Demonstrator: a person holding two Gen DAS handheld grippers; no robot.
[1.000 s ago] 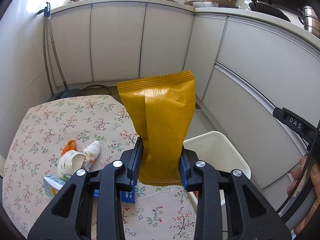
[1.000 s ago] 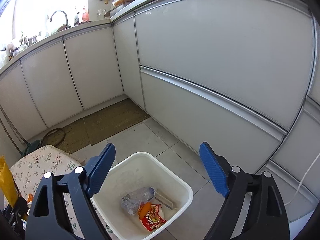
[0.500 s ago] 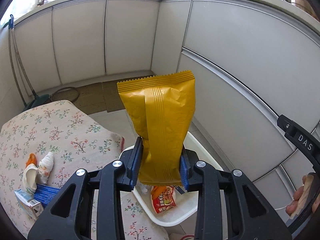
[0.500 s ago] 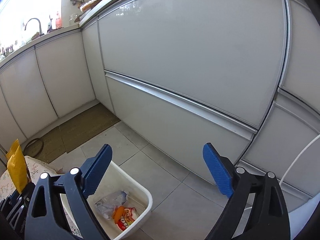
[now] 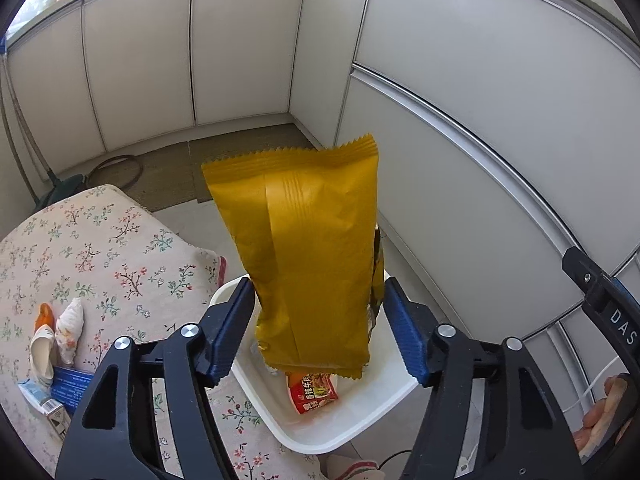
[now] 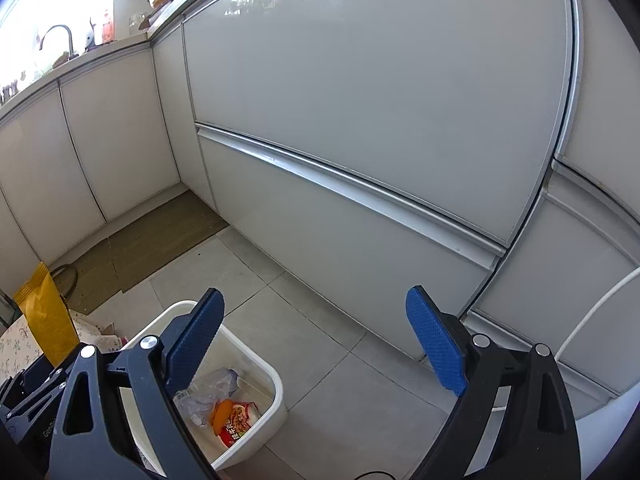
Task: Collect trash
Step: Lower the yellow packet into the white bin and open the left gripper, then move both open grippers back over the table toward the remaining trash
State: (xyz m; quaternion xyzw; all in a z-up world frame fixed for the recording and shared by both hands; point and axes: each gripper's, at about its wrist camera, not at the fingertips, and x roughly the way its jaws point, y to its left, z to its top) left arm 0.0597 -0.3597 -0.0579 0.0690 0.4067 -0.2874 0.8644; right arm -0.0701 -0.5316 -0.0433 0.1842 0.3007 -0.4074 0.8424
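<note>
In the left wrist view, a yellow snack bag (image 5: pixel 304 256) hangs upright between my left gripper's (image 5: pixel 318 324) blue pads, which stand apart from it on both sides; the gripper is open. The bag is over the white trash bin (image 5: pixel 340 436), which holds a red wrapper (image 5: pixel 314 392). In the right wrist view my right gripper (image 6: pixel 316 344) is open and empty above the floor beside the bin (image 6: pixel 276 392). The yellow bag (image 6: pixel 46 320) shows at the left edge there.
A table with a floral cloth (image 5: pixel 108 256) stands left of the bin and carries a crumpled cup (image 5: pixel 42 348), a tissue (image 5: pixel 70 328) and a blue-and-white box (image 5: pixel 60 394). White cabinets (image 6: pixel 360 128) line the back and right. A brown mat (image 5: pixel 236 160) lies on the tiled floor.
My left gripper swung right from the table to above the bin and its jaws opened off the yellow bag. The right gripper drifted right, still open.
</note>
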